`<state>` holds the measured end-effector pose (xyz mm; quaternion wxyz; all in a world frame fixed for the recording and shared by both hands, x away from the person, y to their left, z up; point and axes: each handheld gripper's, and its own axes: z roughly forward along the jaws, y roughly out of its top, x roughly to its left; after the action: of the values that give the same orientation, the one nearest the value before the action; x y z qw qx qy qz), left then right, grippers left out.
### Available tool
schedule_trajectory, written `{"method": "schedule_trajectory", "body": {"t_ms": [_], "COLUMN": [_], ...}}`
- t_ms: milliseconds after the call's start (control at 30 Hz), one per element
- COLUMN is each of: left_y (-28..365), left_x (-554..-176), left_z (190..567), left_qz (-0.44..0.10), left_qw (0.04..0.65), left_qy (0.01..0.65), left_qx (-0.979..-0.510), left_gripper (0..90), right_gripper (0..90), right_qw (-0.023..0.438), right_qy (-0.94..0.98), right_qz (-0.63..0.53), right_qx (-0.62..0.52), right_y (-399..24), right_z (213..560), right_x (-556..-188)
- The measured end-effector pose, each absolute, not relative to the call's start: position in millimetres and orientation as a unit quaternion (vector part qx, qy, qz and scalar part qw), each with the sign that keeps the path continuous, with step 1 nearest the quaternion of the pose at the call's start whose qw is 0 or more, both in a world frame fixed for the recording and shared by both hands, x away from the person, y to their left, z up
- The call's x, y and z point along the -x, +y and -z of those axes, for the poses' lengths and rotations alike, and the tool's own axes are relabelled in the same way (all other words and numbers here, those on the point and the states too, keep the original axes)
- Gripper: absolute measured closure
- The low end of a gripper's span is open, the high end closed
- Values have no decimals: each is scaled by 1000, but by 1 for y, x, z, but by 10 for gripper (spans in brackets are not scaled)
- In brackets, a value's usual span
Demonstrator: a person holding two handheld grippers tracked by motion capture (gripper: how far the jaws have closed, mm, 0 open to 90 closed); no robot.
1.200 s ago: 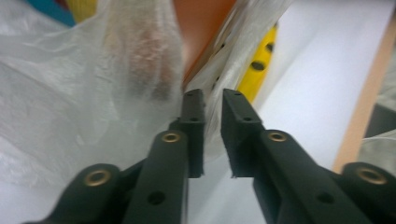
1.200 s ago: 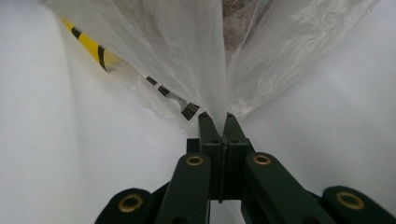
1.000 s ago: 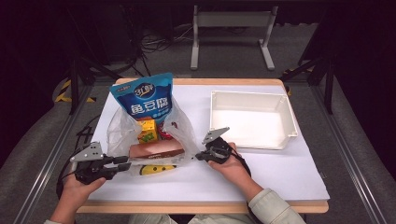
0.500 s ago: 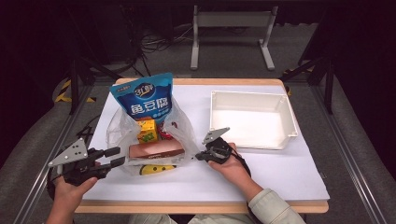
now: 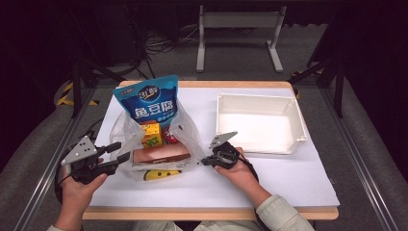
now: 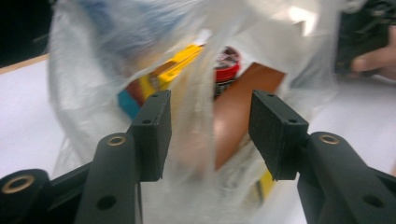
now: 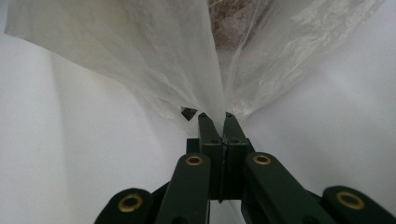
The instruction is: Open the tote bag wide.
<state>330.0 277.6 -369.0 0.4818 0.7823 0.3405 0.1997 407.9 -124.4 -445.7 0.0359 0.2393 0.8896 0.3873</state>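
The right tool [image 7: 216,116] pinches the clear plastic bag [image 7: 154,60] above the white table [image 7: 60,163].

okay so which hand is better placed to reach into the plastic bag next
Left. The left gripper has just been opening its jaws, nothing between them, facing the plastic bag. The right gripper is shut on the bag's edge, holding it.

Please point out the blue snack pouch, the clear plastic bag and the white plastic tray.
blue snack pouch [image 5: 148,100], high view, printed front.
clear plastic bag [image 5: 186,131], high view, right side film.
white plastic tray [image 5: 299,120], high view, right wall.
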Motion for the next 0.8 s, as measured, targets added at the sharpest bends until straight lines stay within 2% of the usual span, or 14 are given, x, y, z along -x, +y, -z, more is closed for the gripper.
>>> {"method": "schedule_trajectory", "body": {"t_ms": [33,67,100,133,200,600,800], "left_y": [278,279,282,284,287,296,288], "left_x": [-330,-333,-337,-338,-341,-362,-366], "left_z": [369,372,376,378,381,421,434], "left_qz": [-200,-193,-184,-182,-180,-112,-89], "left_qw": [482,474,467,460,454,381,342], "left_qy": [341,345,349,356,364,428,427], "left_qx": [-782,-787,-792,-793,-793,-812,-832], "left_gripper": [565,565,707,795,882,900,900], "right_gripper": [898,898,898,899,898,898,898], "right_qw": [36,36,36,36,35,31,32], "right_qy": [890,890,890,890,889,891,892], "right_qz": [-387,-387,-387,-388,-388,-386,-383], "right_qx": [-239,-239,-239,-239,-239,-237,-237], "right_y": [-124,-124,-124,-125,-125,-125,-127], "right_z": [446,446,446,446,446,445,445], "right_x": [-408,-408,-408,-408,-408,-407,-408]}}
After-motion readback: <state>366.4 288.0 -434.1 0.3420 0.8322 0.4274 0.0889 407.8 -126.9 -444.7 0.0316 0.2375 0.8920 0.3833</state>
